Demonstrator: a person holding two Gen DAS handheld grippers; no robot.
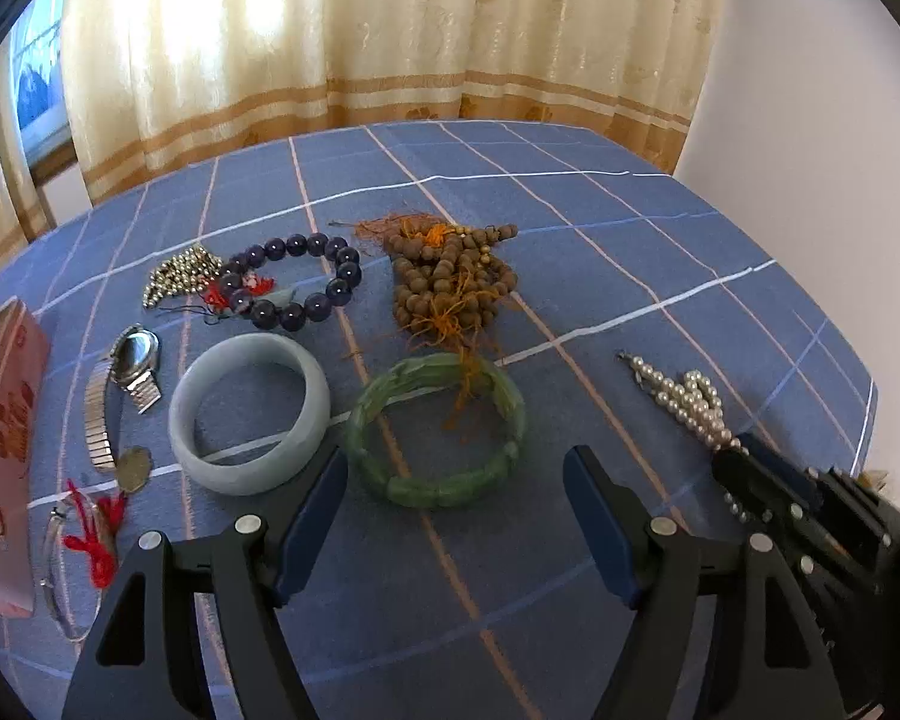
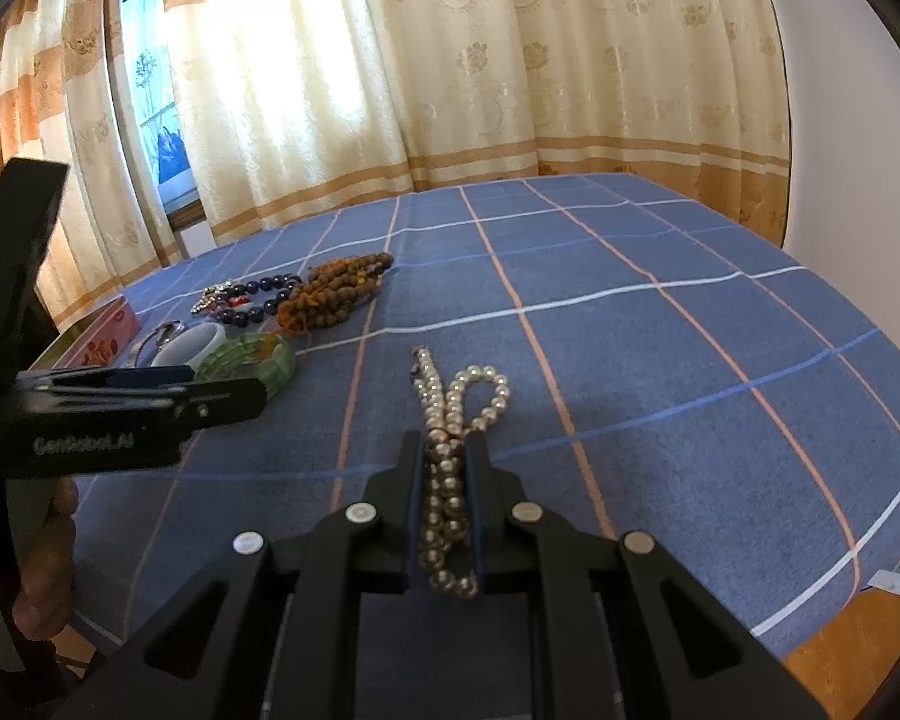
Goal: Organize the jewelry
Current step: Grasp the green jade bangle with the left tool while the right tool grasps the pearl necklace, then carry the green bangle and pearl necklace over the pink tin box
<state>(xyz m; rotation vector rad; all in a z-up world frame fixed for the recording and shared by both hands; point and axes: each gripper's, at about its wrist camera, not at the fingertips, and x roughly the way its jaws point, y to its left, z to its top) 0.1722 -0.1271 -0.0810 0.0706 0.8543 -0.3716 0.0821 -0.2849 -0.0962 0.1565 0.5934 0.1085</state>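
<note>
My right gripper (image 2: 444, 468) pinching pearl necklace (image 2: 450, 414) lower centre, ready to lift; left gripper (image 1: 456, 468) spread, empty, straddling green bangle (image 1: 435, 429) for next grab

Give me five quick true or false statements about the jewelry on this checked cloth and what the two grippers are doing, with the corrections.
1. The right gripper is shut on the pearl strand. True.
2. The left gripper grips the green bangle. False: its jaws stand open, touching nothing.
3. The pale bangle lies left of the green bangle in the left wrist view. True.
4. The brown bead strand lies inside the pink box. False: it lies on the cloth.
5. The watch lies beside the pearl strand. False: it lies near the pink box.
</note>
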